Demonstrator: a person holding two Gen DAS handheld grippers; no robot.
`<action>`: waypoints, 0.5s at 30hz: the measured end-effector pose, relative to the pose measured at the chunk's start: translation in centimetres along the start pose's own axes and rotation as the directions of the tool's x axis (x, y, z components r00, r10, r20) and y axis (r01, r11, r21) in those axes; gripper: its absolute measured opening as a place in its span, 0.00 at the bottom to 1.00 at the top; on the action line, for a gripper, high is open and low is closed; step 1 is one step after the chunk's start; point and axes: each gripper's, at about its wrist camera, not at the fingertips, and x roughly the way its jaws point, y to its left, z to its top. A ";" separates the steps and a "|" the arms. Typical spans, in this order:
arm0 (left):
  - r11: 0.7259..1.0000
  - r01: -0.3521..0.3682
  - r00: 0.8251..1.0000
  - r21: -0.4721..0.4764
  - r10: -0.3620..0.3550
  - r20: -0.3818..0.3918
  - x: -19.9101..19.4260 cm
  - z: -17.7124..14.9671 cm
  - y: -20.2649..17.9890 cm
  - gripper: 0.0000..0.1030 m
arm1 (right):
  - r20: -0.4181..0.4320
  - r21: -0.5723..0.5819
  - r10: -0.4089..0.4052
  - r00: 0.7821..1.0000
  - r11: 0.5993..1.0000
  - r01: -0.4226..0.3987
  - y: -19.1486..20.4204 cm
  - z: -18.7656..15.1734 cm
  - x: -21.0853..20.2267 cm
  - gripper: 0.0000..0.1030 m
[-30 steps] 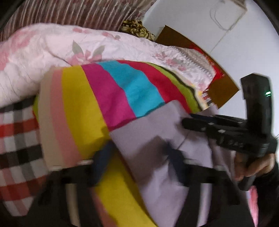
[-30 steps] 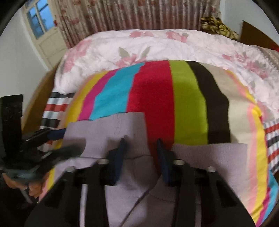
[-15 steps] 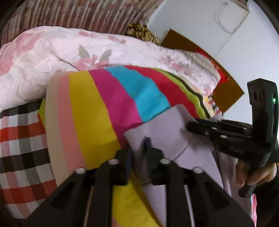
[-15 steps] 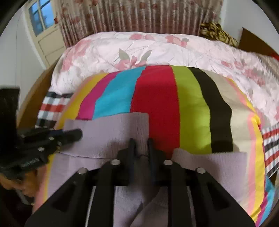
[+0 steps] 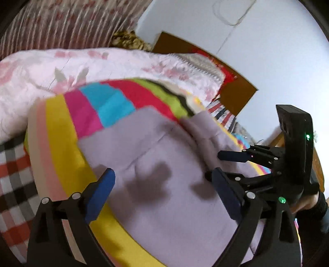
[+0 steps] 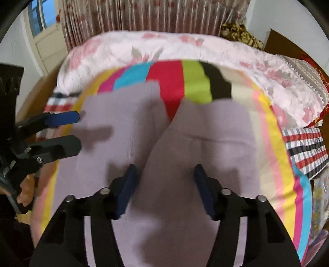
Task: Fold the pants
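The lilac pants (image 5: pixel 164 184) lie on a striped multicolour blanket (image 5: pixel 98 102); in the right wrist view the pants (image 6: pixel 185 156) show two leg ends pointing away with a gap between them. My left gripper (image 5: pixel 164 189) is open and empty above the left leg; it also shows in the right wrist view (image 6: pixel 76 129). My right gripper (image 6: pixel 165 189) is open and empty above the crotch area; it also shows in the left wrist view (image 5: pixel 218 166).
A pink floral quilt (image 6: pixel 185 47) lies across the far side of the bed. A checked sheet (image 5: pixel 12 174) shows at the blanket's sides. A wooden headboard (image 5: pixel 236 94) and white wall stand to the right, striped curtains (image 6: pixel 144 16) behind.
Both grippers were shut on the leg hems half a second ago; both have opened, let go of the fabric and pulled back and up. The legs now lie flat.
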 end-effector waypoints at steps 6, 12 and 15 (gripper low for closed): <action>0.999 0.051 0.999 -0.006 -0.051 -0.009 -1.4 -0.8 0.5 0.92 | 0.067 0.094 0.060 0.996 0.993 -0.066 -2.0 -0.5 -1.2 0.14; 0.911 0.394 0.912 -0.121 -0.404 -0.068 1.1 3.4 -1.2 0.94 | 0.187 0.163 0.101 0.977 0.978 -0.132 -3.1 -1.5 -3.5 0.11; 0.895 0.421 0.889 -0.146 -0.439 -0.132 4.9 5.8 -3.1 0.92 | 0.208 0.175 0.093 0.974 0.976 -0.131 -3.3 -1.7 -4.2 0.11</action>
